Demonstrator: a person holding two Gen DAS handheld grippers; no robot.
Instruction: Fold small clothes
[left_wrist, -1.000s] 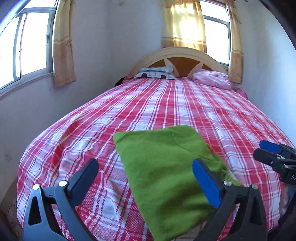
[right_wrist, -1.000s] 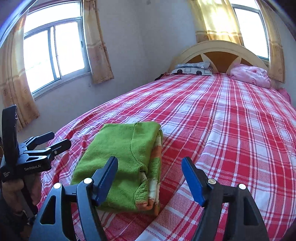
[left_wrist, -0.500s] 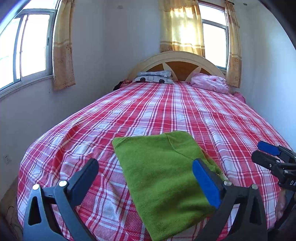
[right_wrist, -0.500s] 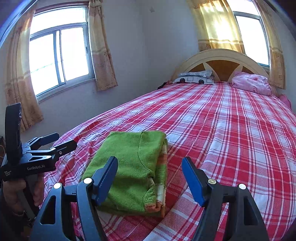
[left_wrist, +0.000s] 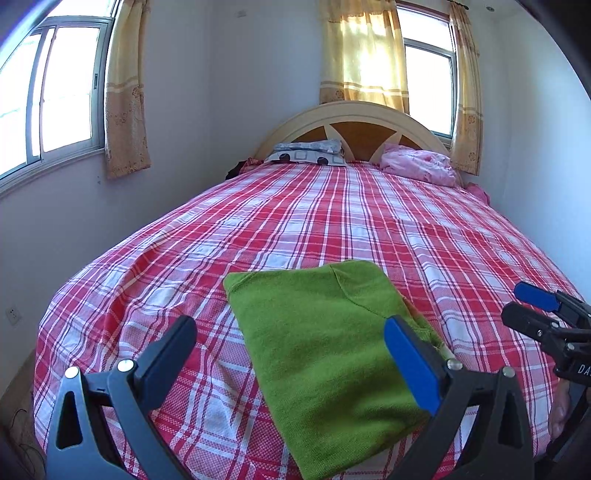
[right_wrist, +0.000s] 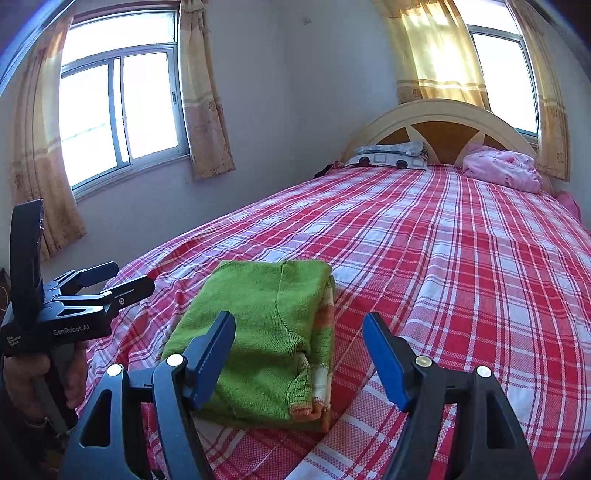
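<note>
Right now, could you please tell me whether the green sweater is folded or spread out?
Folded: the green sweater lies as a compact rectangle on the bed, its layered edges stacked along one side.

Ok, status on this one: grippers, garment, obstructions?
Left hand-held gripper open, empty. Right hand-held gripper open, empty. Green sweater folded on bed. Nothing obstructing.

A home bedroom: plaid-sheeted bed (left_wrist: 332, 221), curtained windows (right_wrist: 122, 110).

sweater (left_wrist: 325, 347): near edge hidden behind left gripper (left_wrist: 291, 343) | right gripper (left_wrist: 535, 306): cut off at frame edge | dark item (left_wrist: 236, 170) by pillow (left_wrist: 308, 152): unidentifiable
</note>
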